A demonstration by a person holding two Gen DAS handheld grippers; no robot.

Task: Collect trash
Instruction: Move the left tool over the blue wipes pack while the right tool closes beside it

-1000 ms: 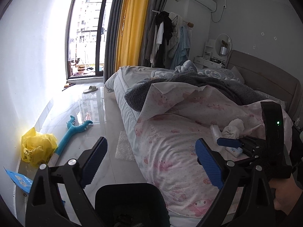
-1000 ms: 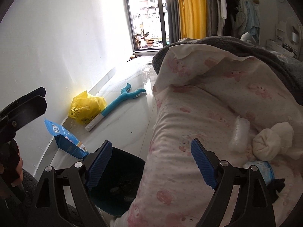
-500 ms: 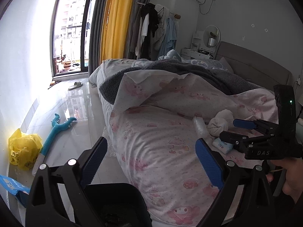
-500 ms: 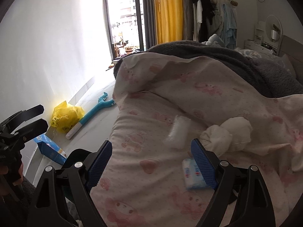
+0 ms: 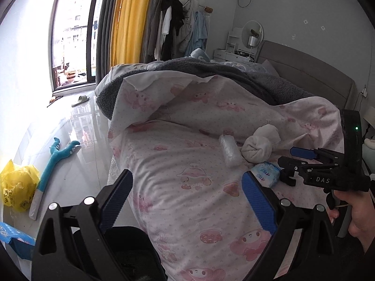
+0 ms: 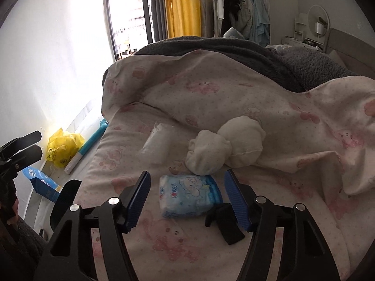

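Note:
A pale blue tissue pack lies on the pink-patterned bedspread. My right gripper hangs over it, jaws closing, the pack between the blue pads without touching them. In the left wrist view the right gripper points at the same pack. Just beyond lie a clear plastic wrapper and a rolled white cloth. My left gripper is open and empty over the bed's edge, above a black bin.
On the floor by the wall lie a yellow bag, a blue plush stick and a blue box. A small black object lies beside the pack. A grey blanket covers the far bed.
Both grippers have swung right from the floor side to over the bed. The right jaws have narrowed, and the tissue pack now lies between them.

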